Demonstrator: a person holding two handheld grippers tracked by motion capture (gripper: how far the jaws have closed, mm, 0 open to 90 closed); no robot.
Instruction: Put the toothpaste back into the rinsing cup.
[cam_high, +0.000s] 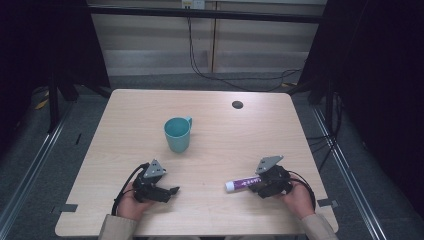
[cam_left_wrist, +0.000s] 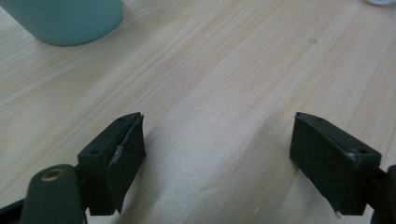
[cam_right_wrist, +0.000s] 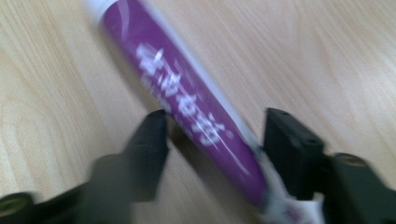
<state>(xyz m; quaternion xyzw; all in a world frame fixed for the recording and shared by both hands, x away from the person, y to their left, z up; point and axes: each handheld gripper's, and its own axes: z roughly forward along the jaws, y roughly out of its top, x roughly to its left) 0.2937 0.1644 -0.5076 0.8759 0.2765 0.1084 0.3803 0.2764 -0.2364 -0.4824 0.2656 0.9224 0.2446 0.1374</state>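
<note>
Right gripper (cam_right_wrist: 212, 140) near table's front right edge, jaws around purple tube (cam_right_wrist: 187, 102) but not clamped; grasp step in hand. Next: close, lift, likely carry toward cup (cam_high: 178, 133) at centre. Left gripper (cam_left_wrist: 217, 140) jaws apart, idle, front left.

A lab-style recording booth: black curtains (cam_high: 380, 75) flank the pale square wooden table (cam_high: 210, 125), aluminium frame rails (cam_high: 30, 170) run beside it, cables (cam_high: 220, 75) trail behind it.
</note>
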